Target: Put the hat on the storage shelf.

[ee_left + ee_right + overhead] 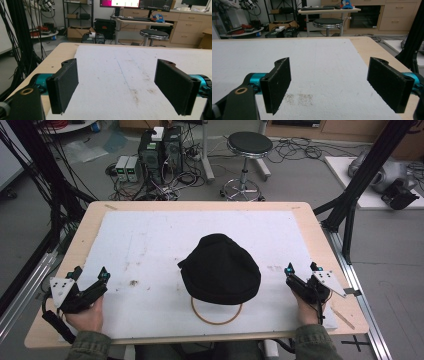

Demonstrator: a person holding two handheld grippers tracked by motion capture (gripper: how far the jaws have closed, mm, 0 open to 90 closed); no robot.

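— Near the front edge of the white sheet point(150, 245) sits a black cap point(220, 268), roughly midway across, with a thin tan ring point(216, 320) half tucked under its near rim.

— And the tools?

— Left tool point(90, 280) rests well to the left of the cap, right tool point(302, 270) just off its right side. Each has its jaws spread wide with nothing between them; in the left gripper view and the right gripper view the black pads point(63, 85) frame bare sheet.

— Why parked out there?

— My guess is they flank the cap so either can come in from its own side; the hands sit low near the table point(320, 240) edge, ready rather than reaching.

— How does the cap look?

— Soft, matte, domed, a little lopsided, with a small flap sticking out at its left. It lies crown up, covering the far arc of the ring, so lifting it should free the ring
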